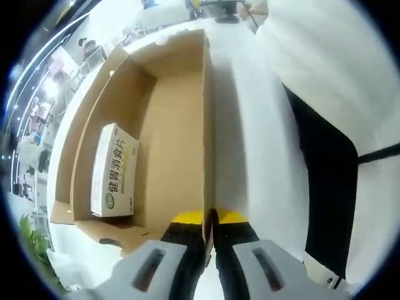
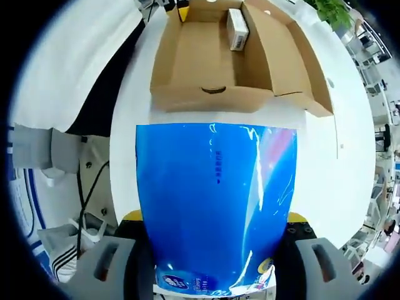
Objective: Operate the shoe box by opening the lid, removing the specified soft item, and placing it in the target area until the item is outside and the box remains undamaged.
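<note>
The brown cardboard shoe box (image 1: 175, 125) lies open on a white table (image 1: 250, 156). A small white carton (image 1: 114, 172) with green print rests against its inner wall. My left gripper (image 1: 210, 219) is shut on the box's side wall, yellow pads pinching the cardboard edge. In the right gripper view, my right gripper (image 2: 214, 219) is shut on a soft blue plastic-wrapped pack (image 2: 215, 187), held outside and in front of the box (image 2: 200, 62). The white carton (image 2: 237, 28) stays inside. The left gripper (image 2: 181, 7) shows at the box's far wall.
The box's lid (image 2: 300, 56) hangs open to the right. A person in a white top (image 1: 325, 62) and dark trousers (image 1: 325, 187) stands close to the table edge. Cables (image 2: 87, 187) lie below the table. Bare table (image 2: 337, 162) stretches right of the pack.
</note>
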The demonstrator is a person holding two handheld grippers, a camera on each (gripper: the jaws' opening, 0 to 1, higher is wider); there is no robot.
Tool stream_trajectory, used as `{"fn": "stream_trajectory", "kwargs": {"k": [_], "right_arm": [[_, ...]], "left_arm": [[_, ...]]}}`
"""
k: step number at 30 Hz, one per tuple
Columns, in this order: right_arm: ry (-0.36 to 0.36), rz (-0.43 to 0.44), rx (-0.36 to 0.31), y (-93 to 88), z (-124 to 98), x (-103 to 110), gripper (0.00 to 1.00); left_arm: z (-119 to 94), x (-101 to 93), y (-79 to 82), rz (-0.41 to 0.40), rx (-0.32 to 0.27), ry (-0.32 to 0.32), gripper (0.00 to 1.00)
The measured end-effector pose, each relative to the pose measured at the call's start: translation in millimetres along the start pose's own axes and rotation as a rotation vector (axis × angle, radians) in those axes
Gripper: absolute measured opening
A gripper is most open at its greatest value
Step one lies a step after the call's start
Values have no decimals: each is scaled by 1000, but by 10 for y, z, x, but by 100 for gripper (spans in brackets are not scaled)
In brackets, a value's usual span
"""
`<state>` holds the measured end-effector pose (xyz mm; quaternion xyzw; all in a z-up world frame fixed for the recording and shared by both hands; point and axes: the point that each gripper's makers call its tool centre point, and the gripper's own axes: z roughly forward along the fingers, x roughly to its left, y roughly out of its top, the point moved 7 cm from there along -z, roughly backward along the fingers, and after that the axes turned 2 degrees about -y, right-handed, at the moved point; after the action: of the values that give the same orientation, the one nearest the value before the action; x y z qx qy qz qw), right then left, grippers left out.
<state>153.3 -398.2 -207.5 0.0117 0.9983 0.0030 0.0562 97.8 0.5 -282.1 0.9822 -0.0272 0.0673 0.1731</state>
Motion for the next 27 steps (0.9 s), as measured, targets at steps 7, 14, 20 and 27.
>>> {"fn": "stream_trajectory", "kwargs": {"k": [7, 14, 20, 27], "right_arm": [[0, 22, -2, -31, -2, 119, 76], [-19, 27, -10, -25, -16, 199, 76], [-8, 31, -16, 5, 55, 303, 77], [-11, 39, -13, 4, 72, 361, 77]], "left_arm": [[2, 4, -7, 11, -5, -1, 3], [-7, 3, -1, 6, -6, 9, 4], [-10, 5, -3, 7, -7, 9, 4], [-4, 6, -4, 8, -9, 12, 4]]}}
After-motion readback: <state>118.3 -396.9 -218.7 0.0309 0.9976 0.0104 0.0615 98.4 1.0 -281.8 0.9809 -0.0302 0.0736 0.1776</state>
